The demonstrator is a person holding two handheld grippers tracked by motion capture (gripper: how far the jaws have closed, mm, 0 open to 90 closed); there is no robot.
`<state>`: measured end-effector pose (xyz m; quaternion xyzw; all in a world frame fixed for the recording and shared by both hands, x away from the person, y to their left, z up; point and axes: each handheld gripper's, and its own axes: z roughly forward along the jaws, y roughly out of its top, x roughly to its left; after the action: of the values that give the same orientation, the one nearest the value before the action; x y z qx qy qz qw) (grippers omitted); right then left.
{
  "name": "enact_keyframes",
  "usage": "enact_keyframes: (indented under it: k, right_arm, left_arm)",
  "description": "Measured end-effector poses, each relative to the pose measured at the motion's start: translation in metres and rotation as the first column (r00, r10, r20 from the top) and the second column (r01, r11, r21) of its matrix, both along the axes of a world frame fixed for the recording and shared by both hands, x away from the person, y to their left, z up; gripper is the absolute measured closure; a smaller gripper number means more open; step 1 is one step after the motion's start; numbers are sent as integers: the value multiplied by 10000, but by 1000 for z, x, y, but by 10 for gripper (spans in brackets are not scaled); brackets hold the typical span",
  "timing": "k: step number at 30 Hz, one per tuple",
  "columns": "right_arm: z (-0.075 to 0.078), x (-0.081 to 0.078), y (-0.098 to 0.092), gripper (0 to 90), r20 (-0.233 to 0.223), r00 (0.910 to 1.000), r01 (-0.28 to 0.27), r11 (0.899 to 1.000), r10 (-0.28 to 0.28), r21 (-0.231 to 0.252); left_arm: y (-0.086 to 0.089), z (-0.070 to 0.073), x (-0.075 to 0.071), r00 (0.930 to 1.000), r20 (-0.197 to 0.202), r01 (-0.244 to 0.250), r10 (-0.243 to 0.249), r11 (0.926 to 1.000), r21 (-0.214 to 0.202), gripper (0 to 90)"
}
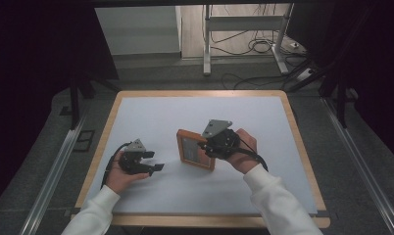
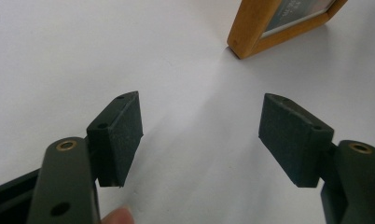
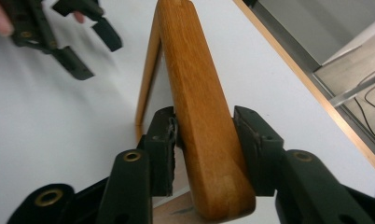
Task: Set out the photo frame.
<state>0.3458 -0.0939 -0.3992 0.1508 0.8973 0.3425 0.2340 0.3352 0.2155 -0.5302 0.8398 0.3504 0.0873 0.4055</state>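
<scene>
In the high view, we see the wooden picture frame point(image 1: 195, 149) a little below the centre of the picture, standing on the white table mat point(image 1: 151, 112). Its long axis runs from upper left to lower right. The right gripper point(image 1: 210, 146) sits at the frame's right edge, so our right hand point(image 1: 243, 149) is clearly the nearer one. The left gripper point(image 1: 153, 164) rests at lower left, apart from the frame, with its jaws pointing to the right toward it.

In the left gripper view, the jaws stand wide apart with nothing between them. One corner of the frame point(image 2: 274, 25) shows at the upper right, well beyond the pads, so the frame lies ahead and to the right of this gripper.

In the right gripper view, a rounded wooden leg or stand of the frame point(image 3: 199, 121) runs from the bottom centre up to the top, straight between the two jaws. The jaws are partly open; we cannot tell if the pads press it or only sit just beside it. The left gripper point(image 3: 90, 44) shows at the upper left.
</scene>
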Motion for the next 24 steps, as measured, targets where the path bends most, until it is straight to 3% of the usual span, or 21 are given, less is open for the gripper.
enact_keyframes:
  k: [11, 24]
  right_arm:
    - [-7, 28, -2, 477, -96, 9968, 790, 9967, -788, 185]
    - [-16, 48, -3, 381, -371, 9882, 1497, 9884, -1488, 248]
  left_arm:
    - [0, 0, 0, 10000, 22, 14, -14, 10000, -8, 291]
    - [-1, 0, -1, 10000, -58, 44, -44, 10000, -39, 285]
